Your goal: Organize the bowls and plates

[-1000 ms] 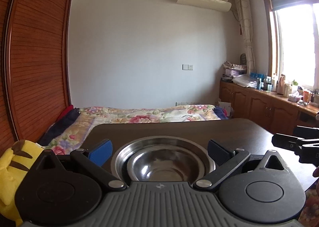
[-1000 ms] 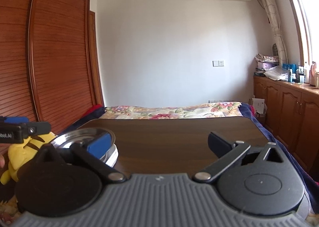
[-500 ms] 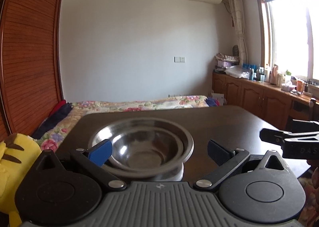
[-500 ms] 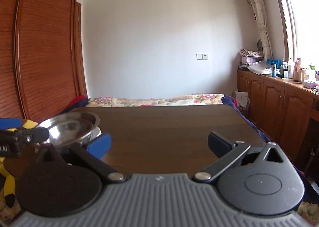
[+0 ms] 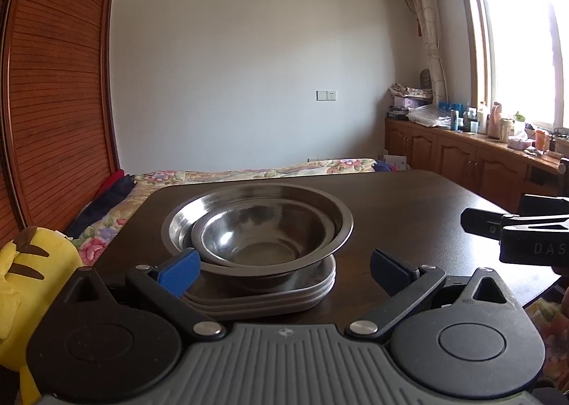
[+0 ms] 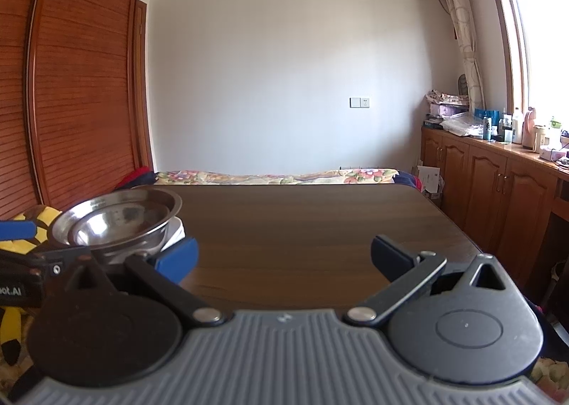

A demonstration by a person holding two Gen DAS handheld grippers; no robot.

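Observation:
Two nested steel bowls, a small bowl [image 5: 256, 238] inside a large bowl [image 5: 330, 218], rest on a stack of grey plates [image 5: 284, 298] near the front left of the dark wooden table [image 5: 409, 206]. My left gripper [image 5: 282, 268] is open just in front of the stack, its fingers on either side and apart from it. In the right wrist view the same large bowl [image 6: 117, 216] sits at the left, and my right gripper [image 6: 284, 255] stands open over bare table [image 6: 302, 227], holding nothing. The right gripper's body [image 5: 522, 238] shows at the right edge of the left wrist view.
A yellow plush toy [image 5: 25, 262] lies off the table's left side. A bed with a floral cover [image 5: 249, 174] runs beyond the far edge. Wooden cabinets [image 6: 498, 191] with bottles line the right wall, and a slatted wardrobe [image 6: 81, 102] stands at left.
My left gripper has pulled back and dropped lower, so the plates under the bowls now show. The right gripper has drawn back a little, still open.

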